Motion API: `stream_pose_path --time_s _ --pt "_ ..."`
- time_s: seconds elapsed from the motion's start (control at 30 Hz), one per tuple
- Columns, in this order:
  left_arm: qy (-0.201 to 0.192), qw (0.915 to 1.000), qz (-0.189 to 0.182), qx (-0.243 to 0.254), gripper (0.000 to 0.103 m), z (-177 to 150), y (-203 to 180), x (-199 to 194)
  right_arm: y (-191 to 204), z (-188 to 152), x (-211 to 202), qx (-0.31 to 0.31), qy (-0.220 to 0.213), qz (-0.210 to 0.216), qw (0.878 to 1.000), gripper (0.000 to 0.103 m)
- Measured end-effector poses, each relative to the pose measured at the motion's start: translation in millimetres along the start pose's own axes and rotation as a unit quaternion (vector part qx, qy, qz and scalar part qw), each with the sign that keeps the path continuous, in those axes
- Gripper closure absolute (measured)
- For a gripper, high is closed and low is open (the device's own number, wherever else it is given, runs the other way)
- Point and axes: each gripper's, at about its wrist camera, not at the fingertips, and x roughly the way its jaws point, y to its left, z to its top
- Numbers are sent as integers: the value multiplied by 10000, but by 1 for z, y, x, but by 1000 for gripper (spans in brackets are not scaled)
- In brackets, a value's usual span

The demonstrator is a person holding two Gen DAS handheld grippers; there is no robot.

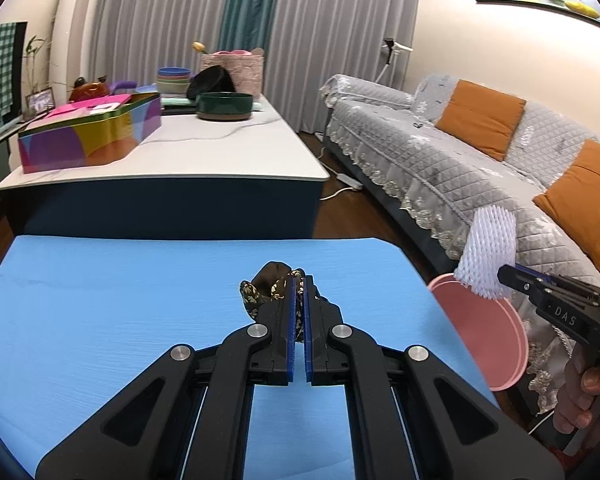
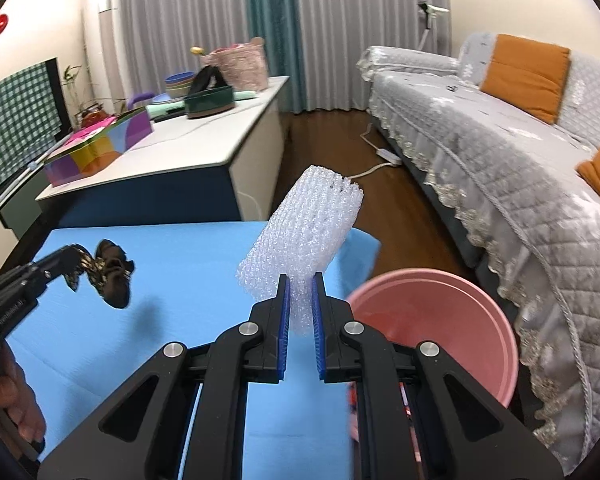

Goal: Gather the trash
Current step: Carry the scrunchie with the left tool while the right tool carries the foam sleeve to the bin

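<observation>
The right gripper (image 2: 300, 304) pinched a light, springy foam net (image 2: 304, 232) at its lower end, beside the pink bin (image 2: 496, 320). The left gripper (image 1: 299, 300) clamped a limp, crumpled wrapper (image 1: 266, 284) above the blue mat (image 1: 100, 300); both likely needed only gentle grips.

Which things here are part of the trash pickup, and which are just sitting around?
Job:
left claw, shut on dark patterned wrapper
right claw, shut on white foam net
pink bin
blue mat

Lying about:
colorful tin
green pot
stacked bowls
sofa
</observation>
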Motion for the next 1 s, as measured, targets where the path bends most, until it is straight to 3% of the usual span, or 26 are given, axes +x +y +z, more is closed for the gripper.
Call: stream_pose_path --time_s 0.67,1.0 --pt "174 9947 -929 400 100 -6 -91 26 -109 -31 -18 662 164 -820 9943 92" --pt "281 9880 -1363 669 100 1 -144 46 -142 -44 -9 816 322 -1051 9906 92"
